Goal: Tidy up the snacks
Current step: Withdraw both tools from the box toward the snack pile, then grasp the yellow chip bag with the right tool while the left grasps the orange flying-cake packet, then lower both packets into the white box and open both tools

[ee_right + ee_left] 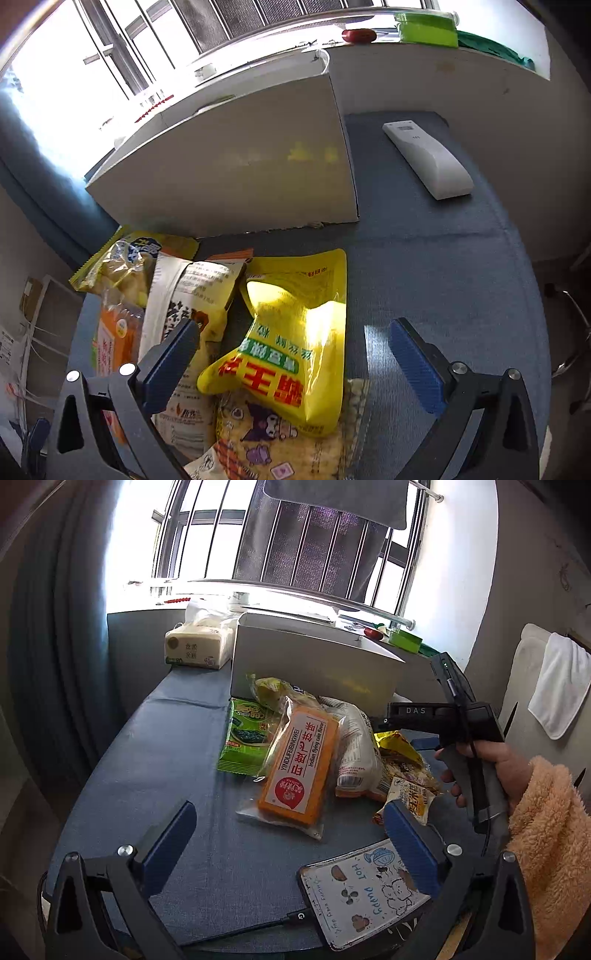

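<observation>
A pile of snack packets lies on the blue table (166, 746) in front of a white box (317, 664). An orange cake packet (299, 768), a green seaweed packet (245, 738) and a white bag (356, 749) show in the left wrist view. My left gripper (291, 842) is open and empty, just short of the orange packet. My right gripper (295, 354) is open, straddling a yellow pouch (291, 332) without closing on it. A white bag (188, 295) and a cartoon-printed packet (280, 435) lie beside and under the pouch. The white box (236, 162) stands behind.
A tissue pack (199, 644) stands at the back left. A phone (362, 890) on a cable lies at the near edge. A white remote (428, 158) lies right of the box. Windowsill holds a green container (428, 27) and red object (358, 36).
</observation>
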A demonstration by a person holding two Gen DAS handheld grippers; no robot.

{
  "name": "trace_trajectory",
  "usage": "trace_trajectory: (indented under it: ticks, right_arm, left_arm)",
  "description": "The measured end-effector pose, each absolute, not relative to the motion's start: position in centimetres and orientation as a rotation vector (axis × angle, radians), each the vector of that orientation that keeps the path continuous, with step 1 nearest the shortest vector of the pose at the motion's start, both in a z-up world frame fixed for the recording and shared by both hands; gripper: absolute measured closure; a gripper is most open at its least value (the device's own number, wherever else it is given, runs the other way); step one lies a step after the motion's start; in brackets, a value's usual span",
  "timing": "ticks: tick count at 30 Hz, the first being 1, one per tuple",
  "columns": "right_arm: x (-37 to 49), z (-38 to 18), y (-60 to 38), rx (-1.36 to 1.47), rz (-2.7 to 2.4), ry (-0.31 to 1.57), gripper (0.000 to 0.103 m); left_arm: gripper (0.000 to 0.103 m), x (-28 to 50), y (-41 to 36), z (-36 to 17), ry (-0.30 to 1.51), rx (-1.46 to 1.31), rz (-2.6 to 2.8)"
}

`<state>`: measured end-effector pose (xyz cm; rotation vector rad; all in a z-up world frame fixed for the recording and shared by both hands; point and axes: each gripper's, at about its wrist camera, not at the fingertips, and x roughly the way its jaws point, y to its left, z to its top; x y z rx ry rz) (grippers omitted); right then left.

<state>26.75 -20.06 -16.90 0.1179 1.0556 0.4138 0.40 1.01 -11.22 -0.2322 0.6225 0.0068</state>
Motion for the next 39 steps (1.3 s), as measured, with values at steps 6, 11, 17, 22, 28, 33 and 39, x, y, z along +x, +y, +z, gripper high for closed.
trace_trajectory:
  ticks: [6,11,17,22,28,33,39]
  right_arm:
    - [25.8,-17.3,-18.7,-0.023,0.41,1.036,0.028]
    - [24.5,-17.3,-20.3,0.052,0.457,1.003,0.058]
    - [23.1,-14.7,-24.5,0.237,0.405,0.903,0.062]
    - [20.3,-12.0,-27.1,0.306,0.413,0.789,0.068]
    - [17.5,-9.0,-28.9,0.339,0.469,0.714,0.068]
    - [15.5,-8.8,-28.8,0.322,0.514,0.705,0.068]
    - [13.7,-9.7,-29.1,0.333,0.532,0.72,0.068]
  left_arm:
    - [0.0,0.7,1.6,-12.0,0.647,-0.256,0.014]
    - [0.0,1.2,1.5,-12.6,0.673,-0.241,0.017]
    - [0.0,3.0,1.6,-12.7,0.696,-0.201,0.018]
    - [0.0,6.2,0.6,-13.2,0.751,-0.108,0.011]
    - [0.0,9.3,-1.9,-14.6,0.818,0.067,0.024]
    - [0.0,10.6,-2.9,-16.5,0.867,0.179,0.074]
    - [0.045,10.6,-1.4,-16.4,0.866,0.089,-0.028]
